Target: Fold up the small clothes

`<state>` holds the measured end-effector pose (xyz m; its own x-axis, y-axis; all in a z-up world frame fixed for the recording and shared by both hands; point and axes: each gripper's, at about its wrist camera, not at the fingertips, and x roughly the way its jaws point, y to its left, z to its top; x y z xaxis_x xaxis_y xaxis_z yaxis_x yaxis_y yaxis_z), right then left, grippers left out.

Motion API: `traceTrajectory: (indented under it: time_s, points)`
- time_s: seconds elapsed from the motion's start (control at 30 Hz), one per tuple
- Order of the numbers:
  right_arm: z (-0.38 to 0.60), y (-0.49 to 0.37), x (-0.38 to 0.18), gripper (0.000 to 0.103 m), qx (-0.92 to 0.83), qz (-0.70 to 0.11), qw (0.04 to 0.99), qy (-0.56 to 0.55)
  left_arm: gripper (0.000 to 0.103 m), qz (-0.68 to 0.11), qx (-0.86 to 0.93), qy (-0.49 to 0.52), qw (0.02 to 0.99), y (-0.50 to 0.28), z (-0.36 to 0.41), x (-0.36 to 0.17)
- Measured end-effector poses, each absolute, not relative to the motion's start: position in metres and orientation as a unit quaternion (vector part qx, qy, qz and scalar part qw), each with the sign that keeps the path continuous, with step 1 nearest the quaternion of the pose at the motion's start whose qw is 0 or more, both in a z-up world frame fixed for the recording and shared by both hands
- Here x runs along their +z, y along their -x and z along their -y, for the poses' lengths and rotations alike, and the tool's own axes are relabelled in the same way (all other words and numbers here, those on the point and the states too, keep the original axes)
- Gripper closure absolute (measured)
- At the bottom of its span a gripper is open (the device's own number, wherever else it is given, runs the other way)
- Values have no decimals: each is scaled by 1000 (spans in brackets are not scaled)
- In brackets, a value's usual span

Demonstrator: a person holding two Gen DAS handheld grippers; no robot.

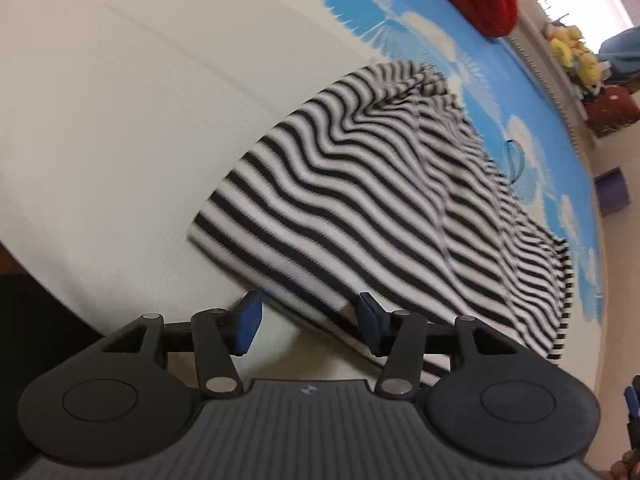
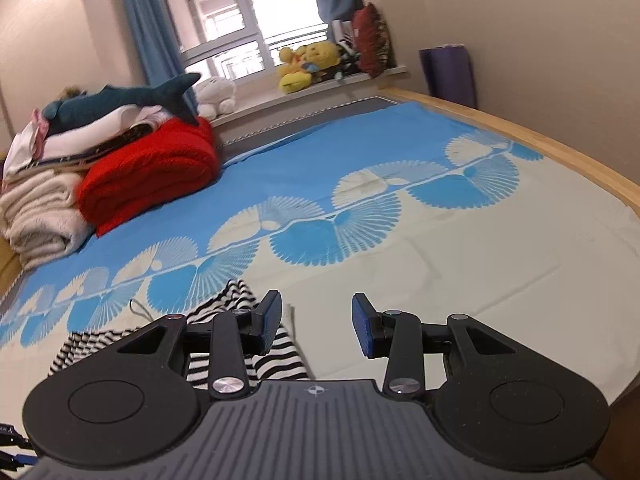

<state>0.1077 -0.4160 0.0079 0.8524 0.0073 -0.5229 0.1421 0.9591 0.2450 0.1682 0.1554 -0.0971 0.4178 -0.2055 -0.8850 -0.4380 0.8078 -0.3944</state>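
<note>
Striped garment (image 1: 380,200) soft, light, floppy; take near folded hem, pinch both layers. Left gripper (image 1: 310,326) fingers wide apart, empty. Right gripper (image 2: 316,326) likewise, empty.

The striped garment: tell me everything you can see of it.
The striped garment is a soft knit with narrow black and white bands. It lies rumpled, not flat, on the bed sheet, across the line where the sheet's white part meets the blue pattern. A seam runs down it, and waves ripple the cloth. One edge lies between the open jaws of the left gripper, ungripped. The right gripper, also open, is beside it with nothing between its fingers.
</note>
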Motion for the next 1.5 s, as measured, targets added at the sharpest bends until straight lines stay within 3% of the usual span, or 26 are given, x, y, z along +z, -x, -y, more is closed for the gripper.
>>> traceTrajectory:
  time_s: [0.13, 0.47, 0.5, 0.57, 0.6, 0.63, 0.83, 1.0, 1.17, 1.33, 1.5]
  points:
    - [407, -107, 9, 62, -28, -270, 955, -115, 40, -538, 80, 321, 775, -169, -160, -108]
    - [409, -103, 11, 62, -36, -270, 956, -107, 40, -474, 114, 433, 758, -163, -173, -122]
    - [409, -102, 10, 62, -38, -270, 956, -108, 42, -473, 114, 434, 758, -163, -174, -122]
    - [410, -102, 10, 62, -42, -269, 956, -110, 60, -475, 109, 420, 765, -166, -170, -120]
    - [411, -102, 10, 62, -44, -269, 956, -111, 76, -475, 105, 410, 771, -167, -169, -118]
    - [412, -101, 10, 62, -46, -267, 956, -114, 83, -471, 100, 403, 778, -168, -168, -116]
    - [415, -101, 9, 62, -61, -263, 954, -131, 89, -445, 88, 348, 821, -165, -157, -87]
    - [415, -104, 8, 62, -63, -261, 953, -141, 90, -444, 101, 247, 855, -169, -148, -44]
    - [421, -107, 8, 62, -58, -262, 954, -135, 90, -450, 147, 64, 879, -175, -106, -2]
    - [437, -109, 7, 62, -65, -260, 951, -154, 91, -361, 67, -124, 922, -173, 18, 45]
    - [451, -105, 7, 62, -67, -251, 953, -154, 91, -299, -79, -232, 922, -152, 169, 41]
